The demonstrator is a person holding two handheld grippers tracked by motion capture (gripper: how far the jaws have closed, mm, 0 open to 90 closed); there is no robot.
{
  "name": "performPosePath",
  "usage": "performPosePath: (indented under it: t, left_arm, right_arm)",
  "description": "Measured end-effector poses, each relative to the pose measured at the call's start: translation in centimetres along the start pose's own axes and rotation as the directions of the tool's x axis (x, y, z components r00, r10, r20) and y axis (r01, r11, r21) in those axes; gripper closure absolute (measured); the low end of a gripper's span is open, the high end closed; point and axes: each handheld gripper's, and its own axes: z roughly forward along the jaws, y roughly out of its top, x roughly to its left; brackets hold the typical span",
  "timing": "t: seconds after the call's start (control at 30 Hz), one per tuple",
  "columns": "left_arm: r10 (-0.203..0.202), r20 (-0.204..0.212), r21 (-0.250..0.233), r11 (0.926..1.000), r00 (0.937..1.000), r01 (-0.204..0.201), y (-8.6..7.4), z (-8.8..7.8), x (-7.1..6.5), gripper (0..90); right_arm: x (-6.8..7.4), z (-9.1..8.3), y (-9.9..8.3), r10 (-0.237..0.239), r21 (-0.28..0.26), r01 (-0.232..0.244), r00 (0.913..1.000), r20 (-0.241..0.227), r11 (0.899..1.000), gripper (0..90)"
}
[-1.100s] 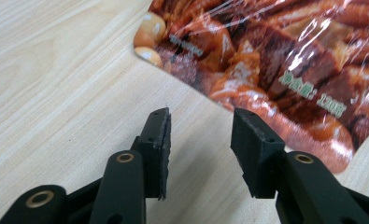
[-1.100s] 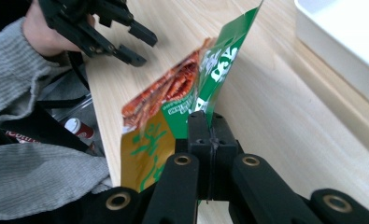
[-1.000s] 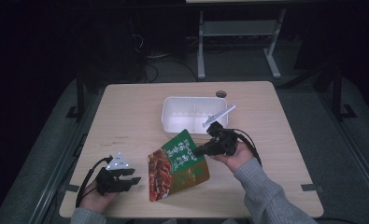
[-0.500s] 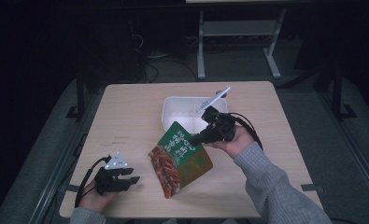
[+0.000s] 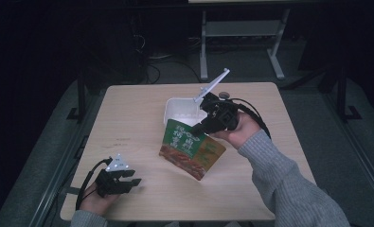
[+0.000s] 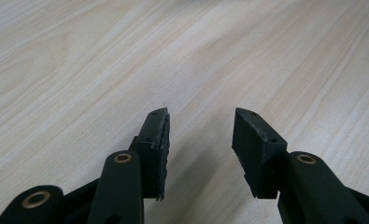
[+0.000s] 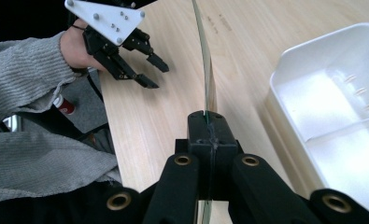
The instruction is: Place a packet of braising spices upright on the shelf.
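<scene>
My right gripper (image 5: 201, 128) is shut on the top edge of a green and red snack bag (image 5: 190, 149) and holds it lifted and tilted above the table, just in front of a white plastic tray (image 5: 175, 105). In the right gripper view the bag's thin edge (image 7: 205, 60) runs up from between the closed jaws of the right gripper (image 7: 209, 122). My left gripper (image 5: 133, 181) rests near the table's front left corner, open, with nothing between its fingers (image 6: 156, 140). The same left gripper (image 7: 145, 70) shows far off in the right gripper view.
The white tray (image 7: 289, 60) stands at the middle back of the wooden table (image 5: 128, 123) and has a divided, bare inside. A small round thing (image 5: 224, 94) lies behind it near the far edge. A metal stand (image 5: 241, 33) is on the floor beyond.
My right gripper has risen with the bag and carried it back toward the white tray, so the bag now hangs off the table. The left gripper has stayed put.
</scene>
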Motion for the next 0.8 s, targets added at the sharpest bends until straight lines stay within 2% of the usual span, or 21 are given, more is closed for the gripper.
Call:
performPosePath:
  t: [0.4,0.8]
  left_arm:
    - [0.002,-0.003,-0.001,1.0,1.0,-0.002,0.0,-0.1,0.1,55.2]
    - [-0.002,-0.008,-0.005,1.0,1.0,0.002,0.0,-0.1,0.1,53.3]
  right_arm:
    - [-1.4,-2.3,2.9,0.022,-0.017,-0.021,0.9977,0.064,1.0,90.0]
    - [-3.0,-2.9,5.2,0.054,-0.035,-0.051,0.9936,0.099,0.998,90.0]
